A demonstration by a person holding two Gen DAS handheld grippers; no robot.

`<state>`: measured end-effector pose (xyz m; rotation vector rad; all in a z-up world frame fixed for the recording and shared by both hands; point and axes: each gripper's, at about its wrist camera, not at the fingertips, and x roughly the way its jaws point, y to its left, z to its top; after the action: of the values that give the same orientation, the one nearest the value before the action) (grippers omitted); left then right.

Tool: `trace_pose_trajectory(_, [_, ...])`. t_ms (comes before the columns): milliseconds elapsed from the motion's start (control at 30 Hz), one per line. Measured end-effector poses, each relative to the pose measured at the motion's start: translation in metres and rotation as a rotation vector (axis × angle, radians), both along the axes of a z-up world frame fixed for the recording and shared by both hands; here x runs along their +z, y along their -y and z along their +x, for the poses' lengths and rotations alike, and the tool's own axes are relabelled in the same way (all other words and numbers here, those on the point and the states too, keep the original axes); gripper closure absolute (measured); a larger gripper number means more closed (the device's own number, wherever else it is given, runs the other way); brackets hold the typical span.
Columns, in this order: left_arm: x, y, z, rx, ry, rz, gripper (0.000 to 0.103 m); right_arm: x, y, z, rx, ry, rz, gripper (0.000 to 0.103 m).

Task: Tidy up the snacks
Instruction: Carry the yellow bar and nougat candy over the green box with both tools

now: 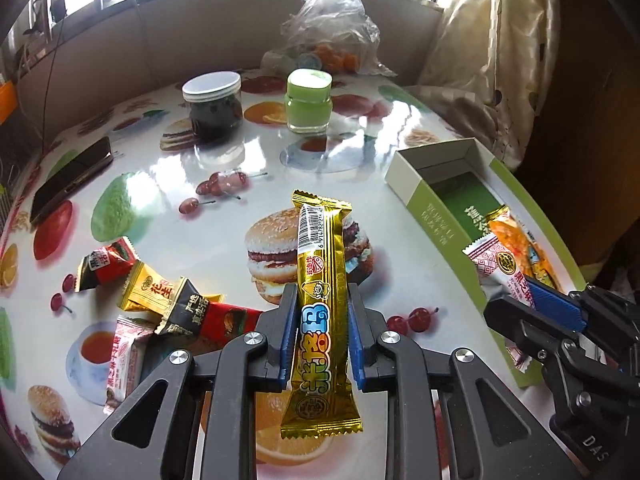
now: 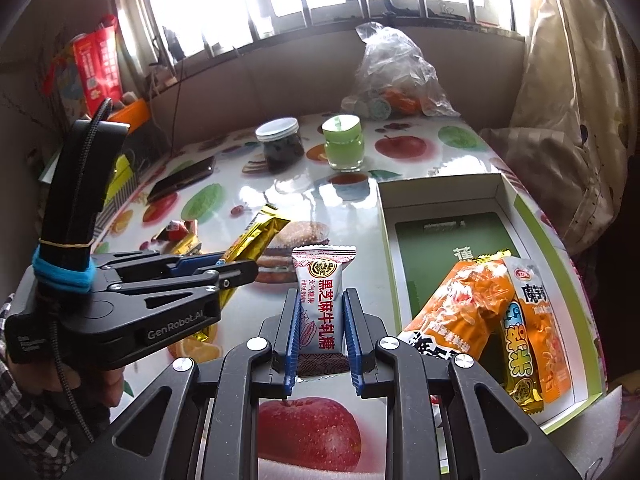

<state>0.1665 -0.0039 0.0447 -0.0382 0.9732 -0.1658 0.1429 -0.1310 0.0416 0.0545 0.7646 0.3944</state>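
My left gripper (image 1: 322, 304) is shut on a long gold snack bar (image 1: 320, 280) and holds it above the table. It also shows in the right wrist view (image 2: 236, 266), with the gold bar (image 2: 256, 236) sticking out. My right gripper (image 2: 321, 298) is shut on a white and red sesame nougat candy (image 2: 322, 292), just left of the green and white box (image 2: 496, 184). The right gripper (image 1: 516, 300) with the candy (image 1: 500, 268) hovers at the box's near end. Orange snack packs (image 2: 472, 300) and a gold bar (image 2: 520, 364) lie in the box.
Several loose candies (image 1: 160, 300) lie at the left on the printed tablecloth (image 1: 224, 168). A dark jar (image 1: 214, 106), a green jar (image 1: 309, 100), a plastic bag (image 1: 332, 28) and a phone (image 1: 72, 178) sit farther back. A curtain (image 1: 492, 40) hangs at the right.
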Motion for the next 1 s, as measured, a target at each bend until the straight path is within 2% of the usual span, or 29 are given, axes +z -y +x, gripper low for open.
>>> trace_pose_trajectory(467, [0.029,0.016,-0.014,-0.03,0.049,-0.04,0.08,0.017,0.022,-0.009,-0.051,0.04,0.016,0.083])
trace_pose_trajectory(1000, [0.035,0.064,-0.011,-0.098,0.049,-0.046,0.079,0.019,0.072,-0.013,-0.151,0.039,0.037,0.083])
